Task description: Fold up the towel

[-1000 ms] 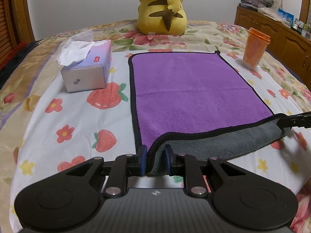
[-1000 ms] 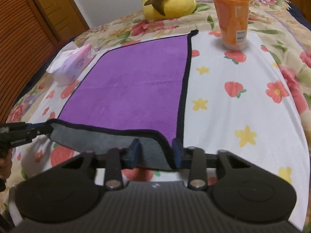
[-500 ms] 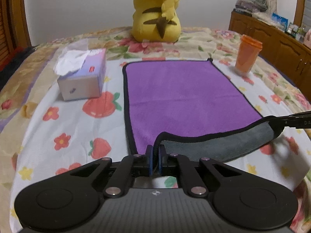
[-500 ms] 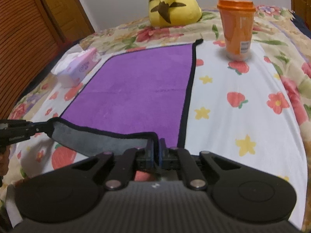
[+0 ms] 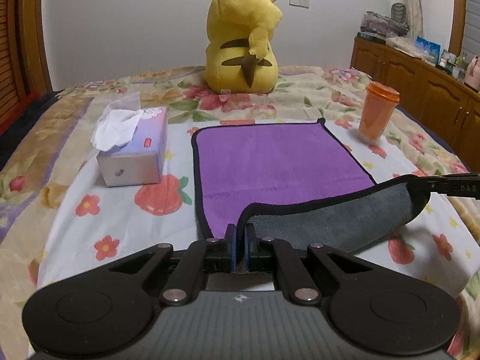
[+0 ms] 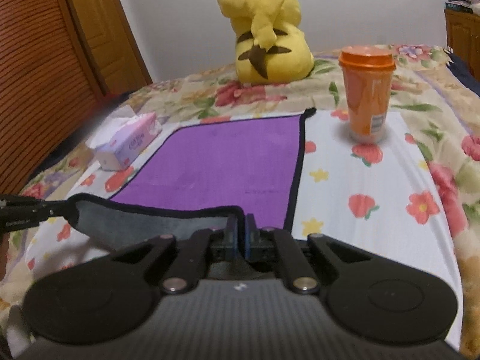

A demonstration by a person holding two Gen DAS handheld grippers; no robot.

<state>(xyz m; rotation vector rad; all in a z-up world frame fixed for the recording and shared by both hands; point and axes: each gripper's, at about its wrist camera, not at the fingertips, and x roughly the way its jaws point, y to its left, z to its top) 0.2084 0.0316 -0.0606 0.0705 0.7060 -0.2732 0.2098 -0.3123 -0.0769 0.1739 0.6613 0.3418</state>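
Observation:
A purple towel (image 5: 276, 156) with black trim and a grey underside lies on the bed; it also shows in the right wrist view (image 6: 219, 162). Its near edge is lifted off the bed, grey side facing me. My left gripper (image 5: 239, 234) is shut on the near left corner. My right gripper (image 6: 240, 231) is shut on the near right corner. Each gripper shows in the other's view, the right (image 5: 450, 184) and the left (image 6: 24, 210), holding the raised edge taut between them.
A tissue box (image 5: 135, 153) stands left of the towel. An orange lidded cup (image 5: 378, 111) stands to its right. A yellow plush toy (image 5: 243, 39) sits beyond the far edge. Wooden cabinets (image 5: 420, 81) line the right wall.
Both grippers closed on the towel's near corners and have lifted the near edge higher, turning up more grey underside.

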